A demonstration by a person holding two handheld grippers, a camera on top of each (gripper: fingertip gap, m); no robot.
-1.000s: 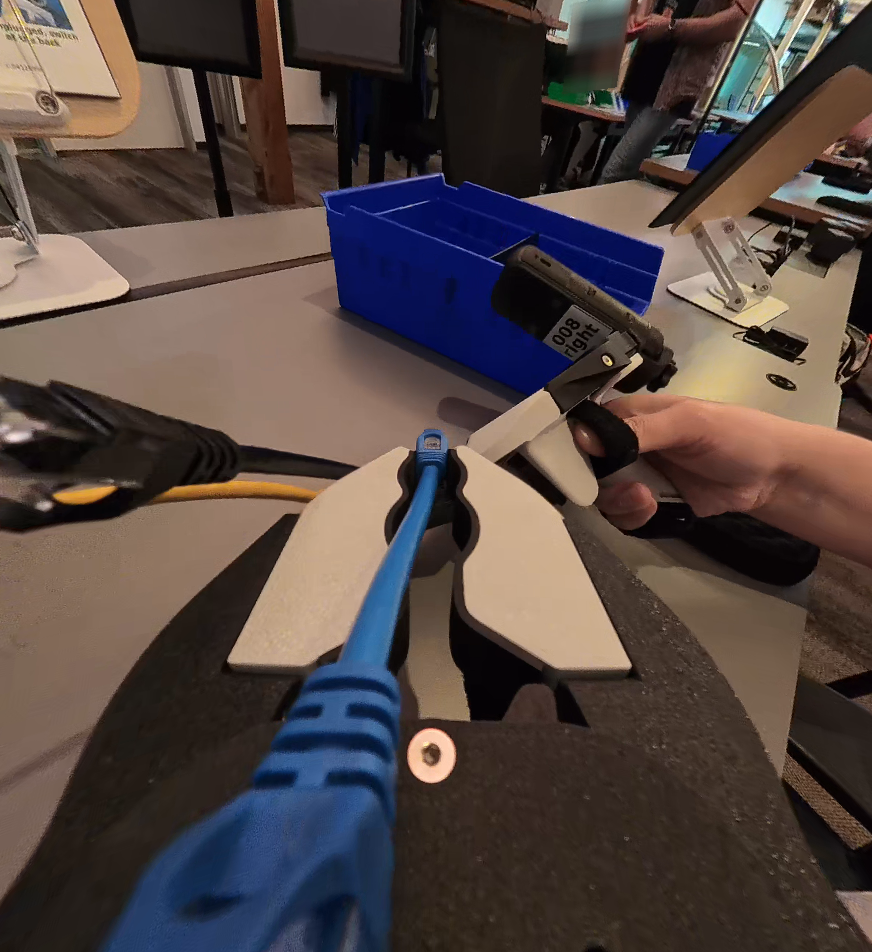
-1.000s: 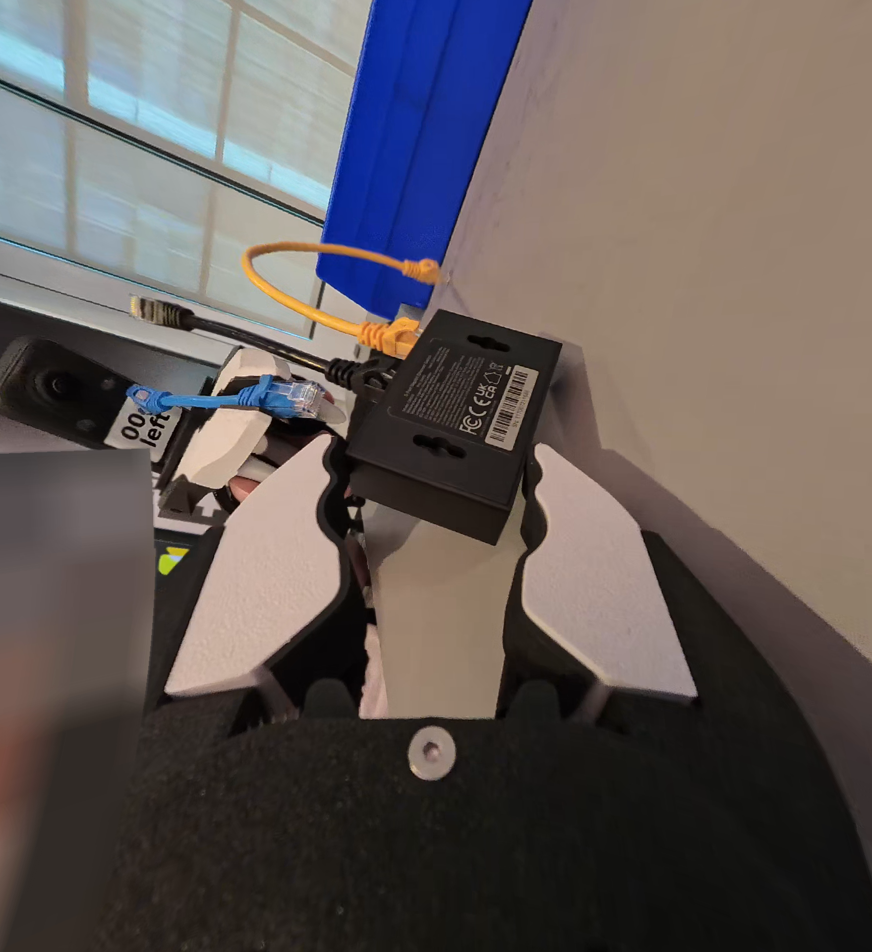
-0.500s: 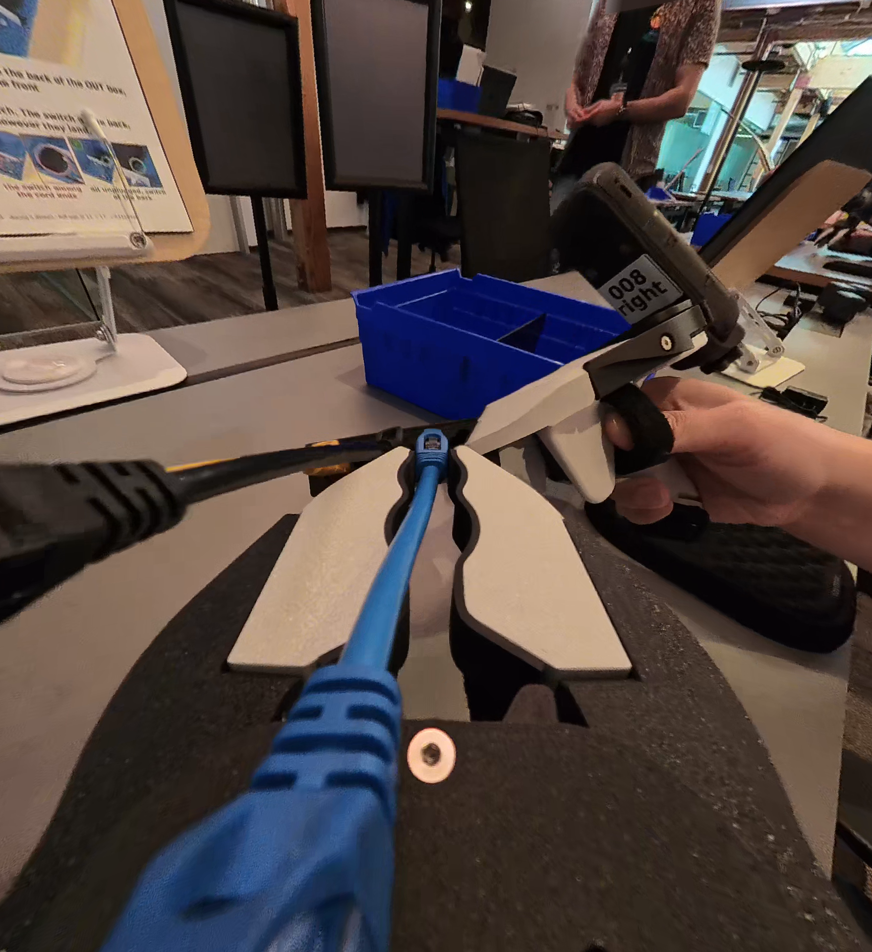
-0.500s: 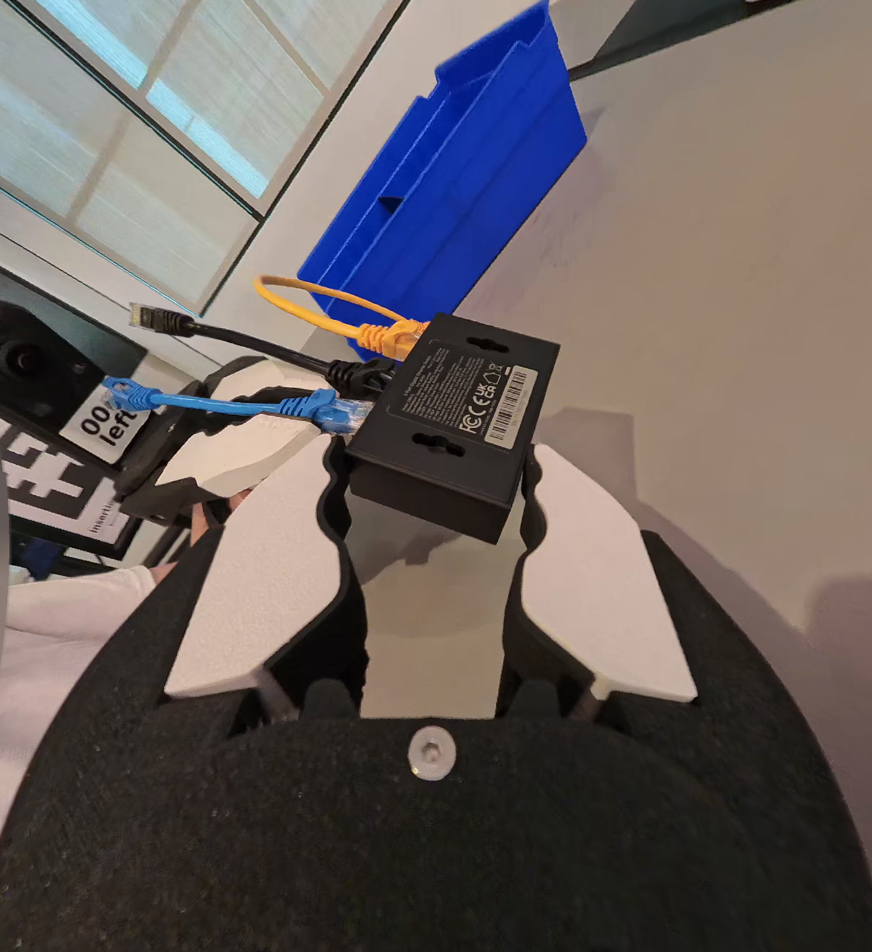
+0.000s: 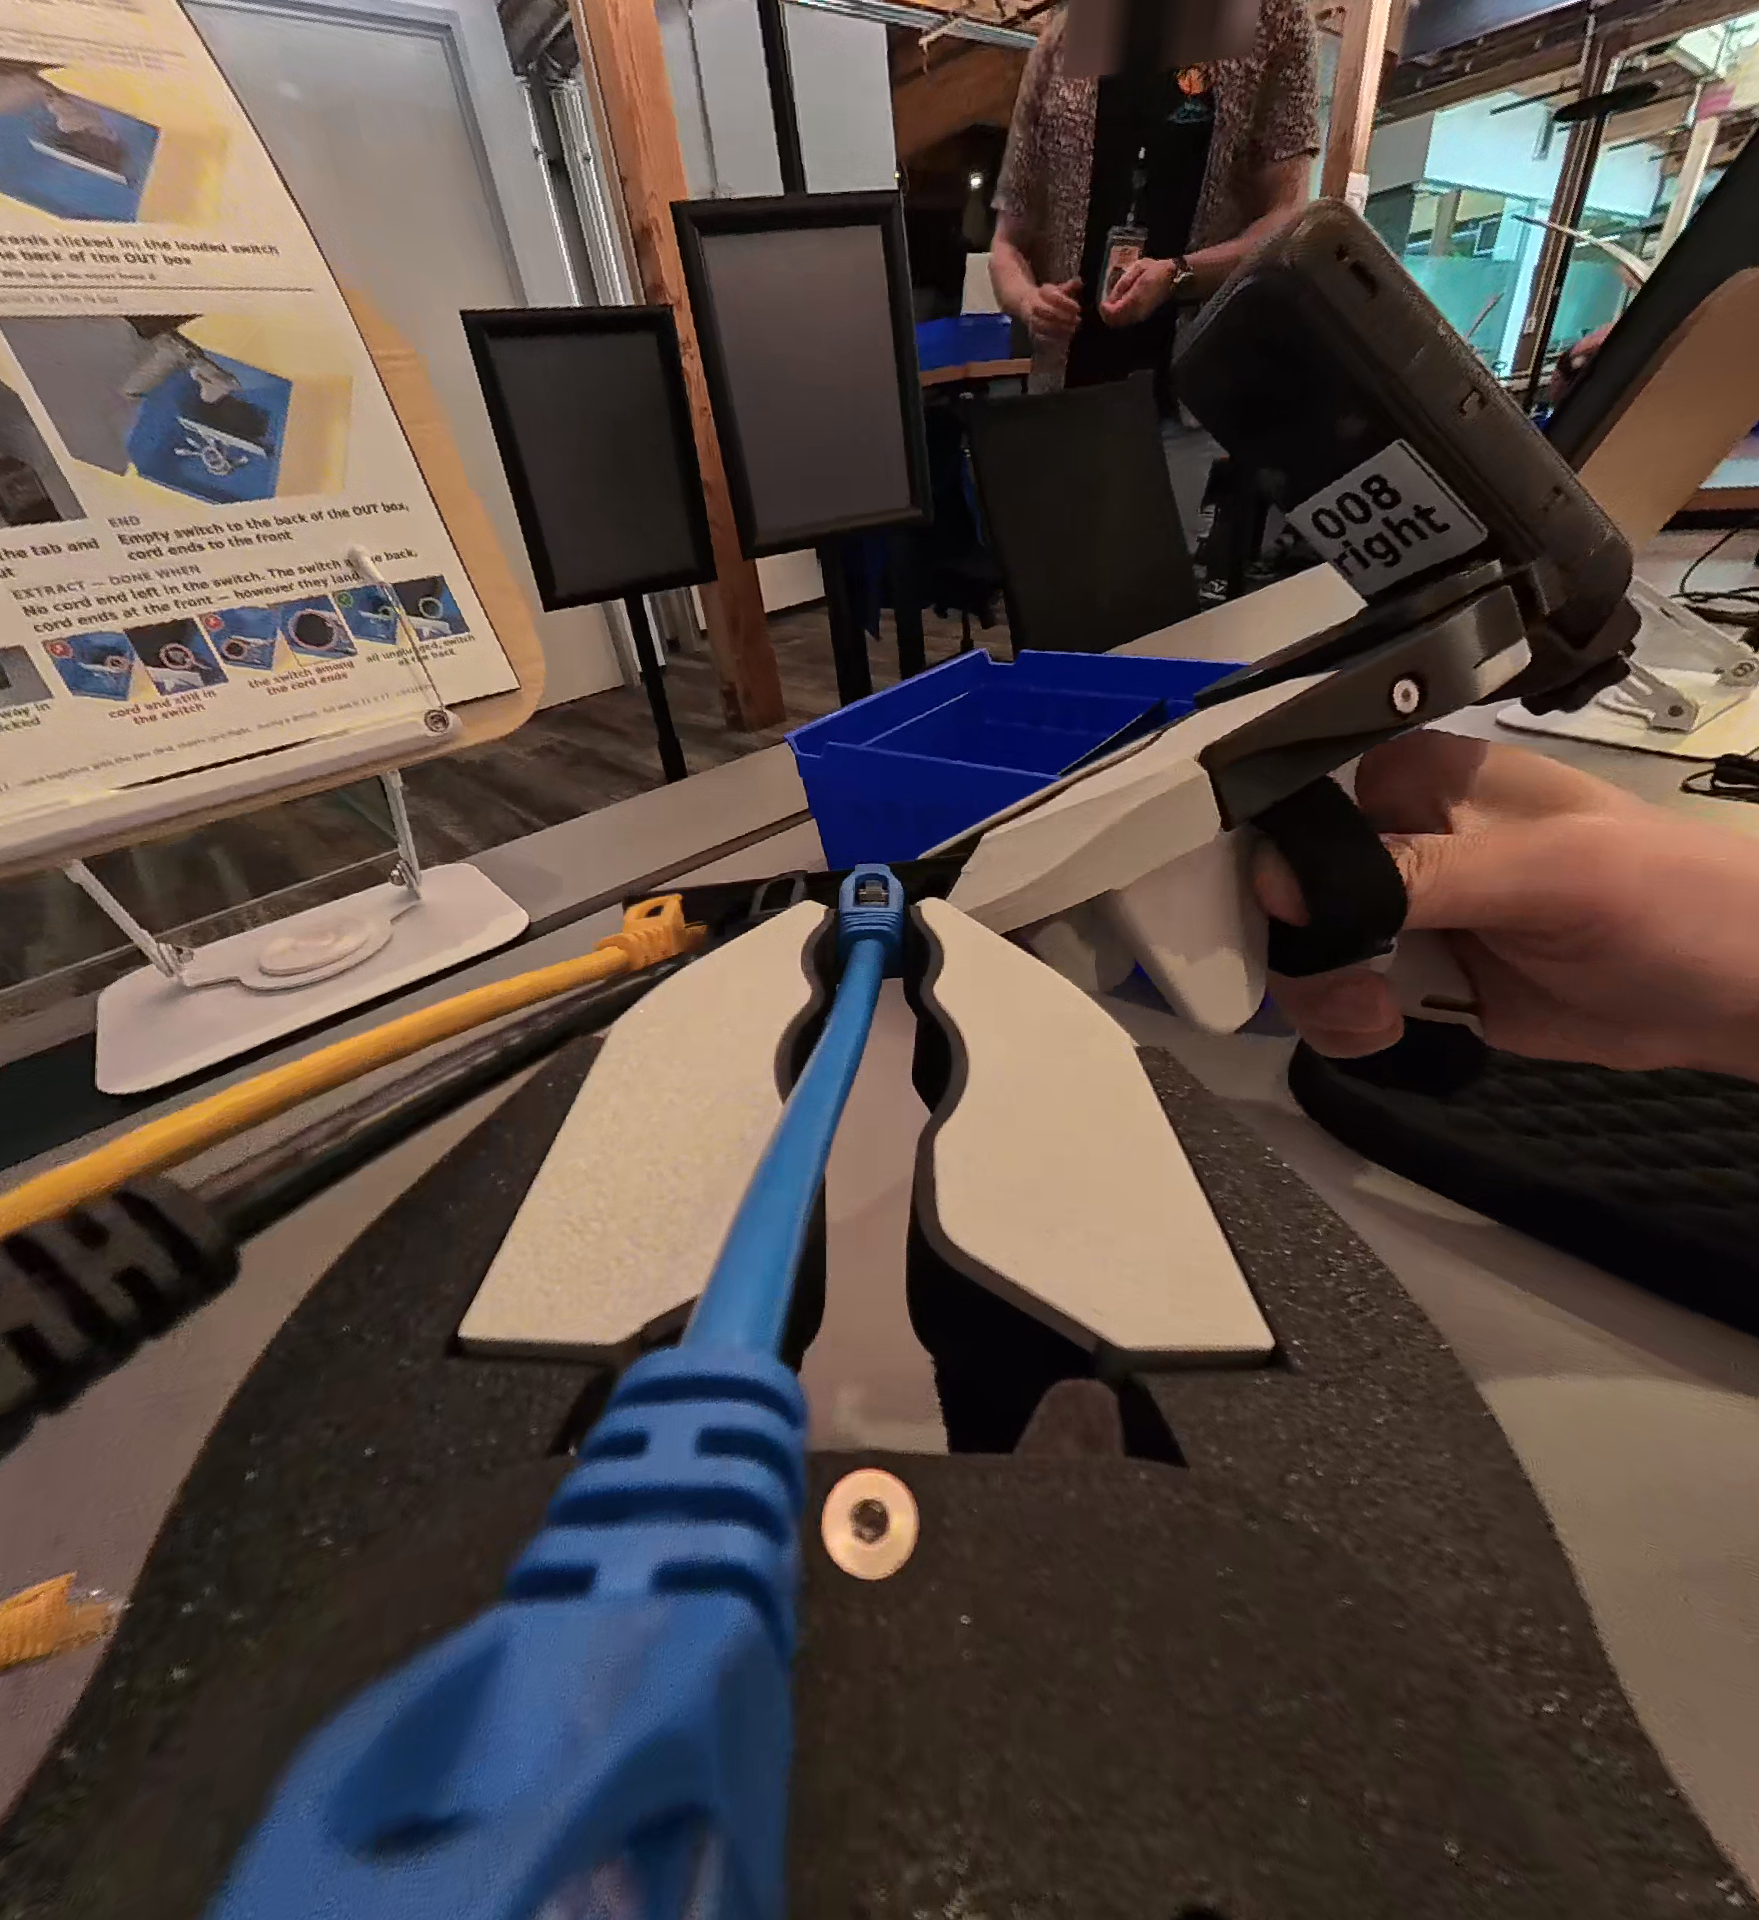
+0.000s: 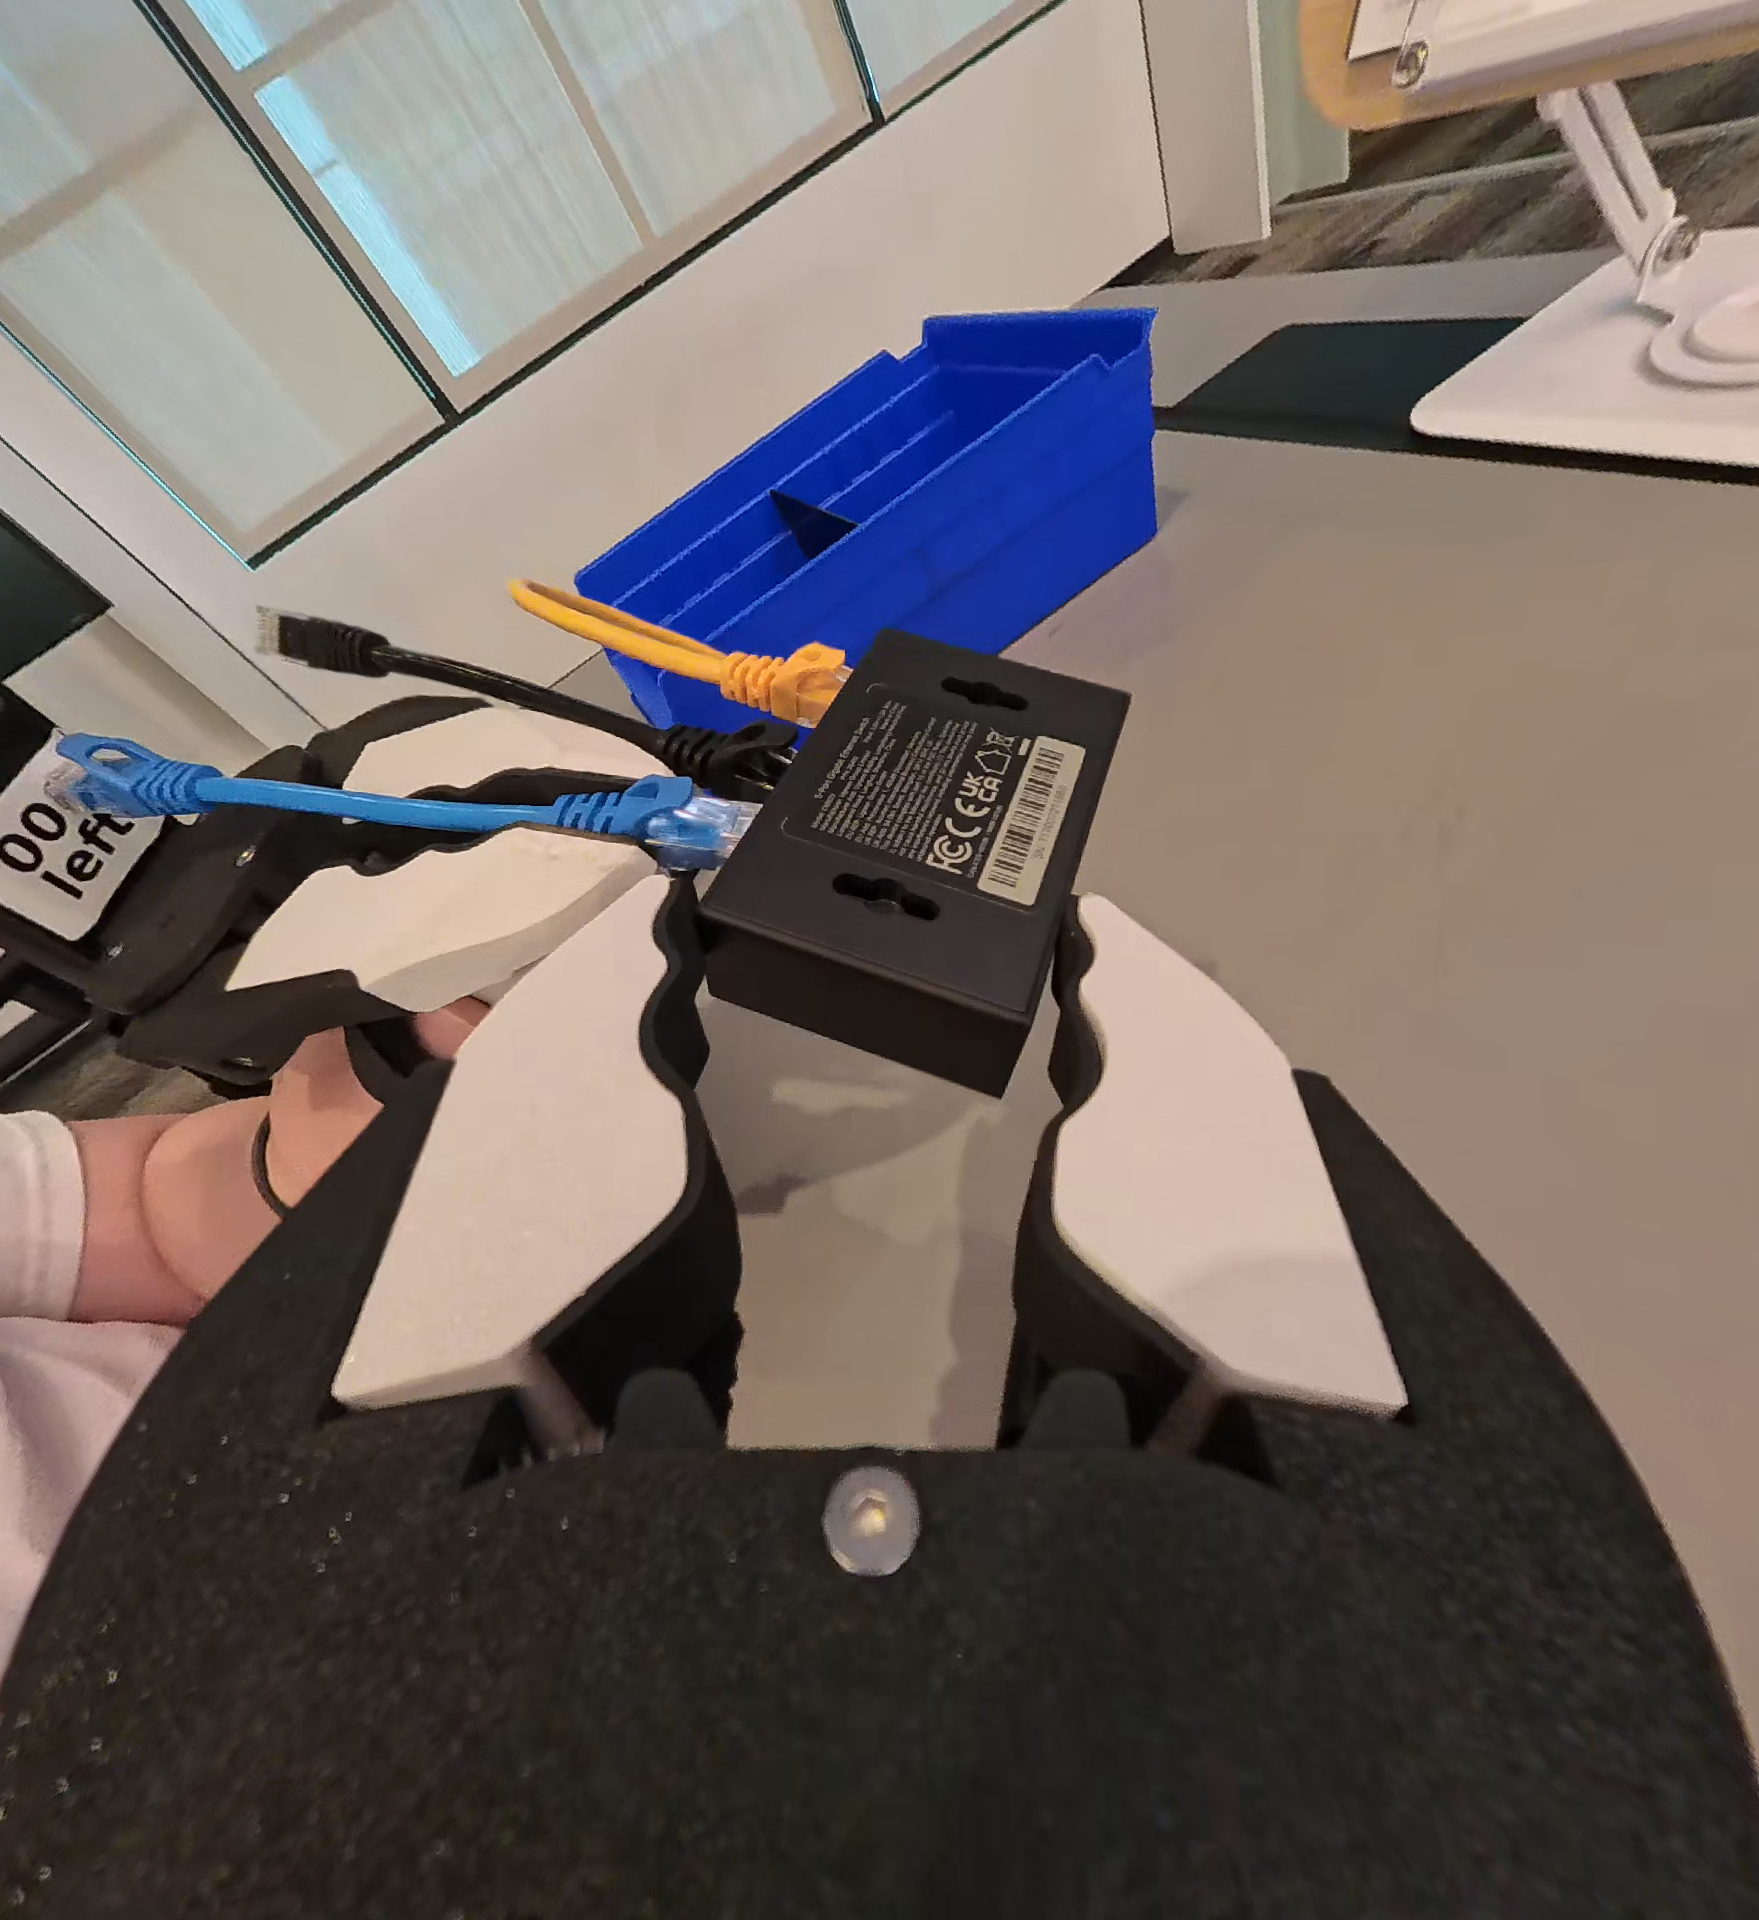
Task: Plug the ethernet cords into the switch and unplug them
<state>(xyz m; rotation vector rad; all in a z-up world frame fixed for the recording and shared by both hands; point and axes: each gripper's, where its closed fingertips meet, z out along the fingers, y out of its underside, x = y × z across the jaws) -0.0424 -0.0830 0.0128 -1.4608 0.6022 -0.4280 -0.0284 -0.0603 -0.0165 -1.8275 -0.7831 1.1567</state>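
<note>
My right gripper (image 6: pixel 870 914) is shut on a black switch (image 6: pixel 916 842), held above the grey table with its labelled underside up. A yellow cord (image 6: pixel 750 670) and a black cord (image 6: pixel 688 738) are plugged into its left side. My left gripper (image 5: pixel 867 920) is shut on a short blue cord (image 5: pixel 833 1049) just behind its plug. In the right wrist view the blue plug (image 6: pixel 693 826) sits at the switch's port face; whether it is seated I cannot tell. In the left wrist view the switch is mostly hidden behind my fingers, and the right gripper (image 5: pixel 968 883) shows ahead.
A blue bin (image 6: pixel 906 499) (image 5: pixel 958 738) stands on the grey table (image 6: pixel 1426 779) behind the switch. An instruction board on a white stand (image 5: pixel 303 956) is at far left. A black mat (image 5: pixel 1581 1174) lies under the right hand. A person (image 5: pixel 1145 187) stands behind the table.
The blue plug has moved from apart from the switch up to its port face. The right gripper has tilted the switch, bringing the bin and table more into view.
</note>
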